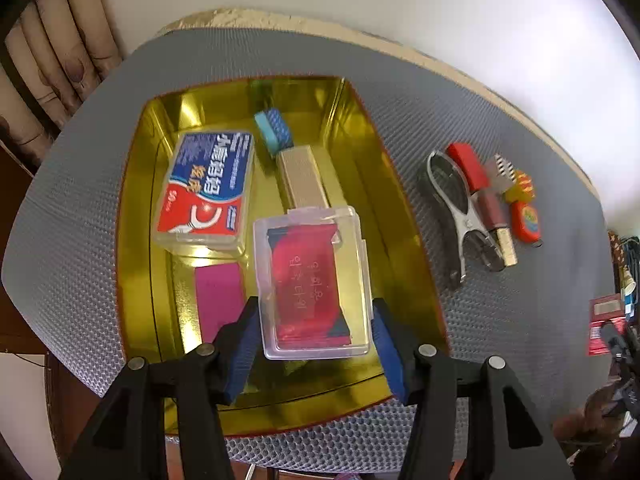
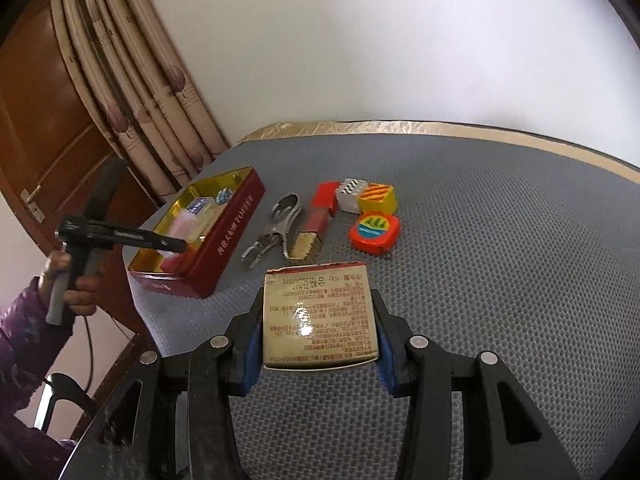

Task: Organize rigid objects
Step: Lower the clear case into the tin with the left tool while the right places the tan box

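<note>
We pinch a clear plastic case (image 1: 314,280) in the left gripper (image 1: 314,344) by its smooth, slippery sides; the right gripper (image 2: 318,346) squeezes a light carton (image 2: 318,312).

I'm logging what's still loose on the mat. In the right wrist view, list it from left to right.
Red tin → metal pliers → red block → white striped block → yellow block.

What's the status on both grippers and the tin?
Left gripper shut on clear plastic case, above gold tin. Right gripper shut on small carton, over mat. Nothing blocking.
</note>
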The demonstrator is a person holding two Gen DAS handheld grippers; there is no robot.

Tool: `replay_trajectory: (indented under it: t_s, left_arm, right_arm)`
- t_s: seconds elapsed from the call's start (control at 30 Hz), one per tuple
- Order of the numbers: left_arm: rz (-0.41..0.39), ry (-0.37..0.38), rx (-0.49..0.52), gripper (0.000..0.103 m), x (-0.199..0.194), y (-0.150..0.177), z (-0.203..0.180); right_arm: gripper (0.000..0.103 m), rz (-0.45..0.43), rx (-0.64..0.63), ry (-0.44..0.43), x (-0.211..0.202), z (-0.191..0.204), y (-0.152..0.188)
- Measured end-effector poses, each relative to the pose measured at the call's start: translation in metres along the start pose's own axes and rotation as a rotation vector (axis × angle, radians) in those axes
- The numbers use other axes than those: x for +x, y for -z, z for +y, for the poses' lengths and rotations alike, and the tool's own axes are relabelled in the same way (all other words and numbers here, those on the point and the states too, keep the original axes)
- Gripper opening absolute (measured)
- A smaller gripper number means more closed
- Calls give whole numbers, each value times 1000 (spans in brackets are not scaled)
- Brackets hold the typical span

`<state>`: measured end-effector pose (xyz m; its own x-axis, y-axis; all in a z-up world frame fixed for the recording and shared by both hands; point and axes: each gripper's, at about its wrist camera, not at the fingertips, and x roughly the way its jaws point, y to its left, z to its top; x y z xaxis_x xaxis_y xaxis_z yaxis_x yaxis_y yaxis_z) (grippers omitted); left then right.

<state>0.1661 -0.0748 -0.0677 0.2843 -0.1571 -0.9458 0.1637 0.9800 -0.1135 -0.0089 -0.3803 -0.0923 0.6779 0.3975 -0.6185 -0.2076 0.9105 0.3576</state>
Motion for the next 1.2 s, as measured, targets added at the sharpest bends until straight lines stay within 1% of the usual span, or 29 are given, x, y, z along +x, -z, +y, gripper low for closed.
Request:
replay_trajectory:
  t_s: [0.1,0.17,0.33,0.4,0.47,0.5,0.57,0.63,0.67,0.77,0.83,0.9,0.93,1.03,1.1,1.2]
  left_arm:
    - [14,-16,26,55,6,4,-2]
    - [30,-32,49,55,9,6,-6]
    - [26,-62,54,55,6,10,-6]
    - [-21,-56,18,55,-10,18,-1]
    - [-103,-50,-32,56,-36,32,5]
    - [-138,-66,-55,55,-46,39,8]
    - [-232,-131,-117,56,-70,58,15]
    - [-301,-181,-150,56,-84,74,20]
    - [-313,-198,-162,56,-86,79,24]
    - [-366,-214,-215,56,-89,95,41]
    - [-380,-219,-254,56,-86,102,53]
    - [-379,-192,-280,56,-82,101,64]
    - [-378,-190,-277,56,-79,101,66]
    - [-337,-220,-256,56,-70,97,70]
    - [-320,-176,-262,56,-66,95,72]
    - [-319,-167,-257,56,-66,93,72]
  right_arm:
    - [43,4,-22,-13,4,11,-6]
    - [43,10,-35,-37,8,20,-11]
    - [43,16,-87,-92,23,52,-31]
    - [43,18,-117,-132,33,70,-46]
    - [43,20,-142,-181,45,88,-61]
    - [43,25,-153,-203,52,96,-68]
    - [43,42,-196,-234,74,119,-86]
    - [43,63,-229,-264,96,136,-98]
    - [43,75,-245,-271,110,146,-105]
    - [43,136,-286,-261,161,169,-123]
    - [43,167,-298,-235,187,177,-130]
    - [43,194,-294,-216,214,180,-137]
    - [43,200,-300,-205,224,182,-139]
    - [43,219,-317,-157,252,186,-143]
    - [43,225,-318,-132,267,186,-144]
    - [43,230,-313,-92,281,184,-143]
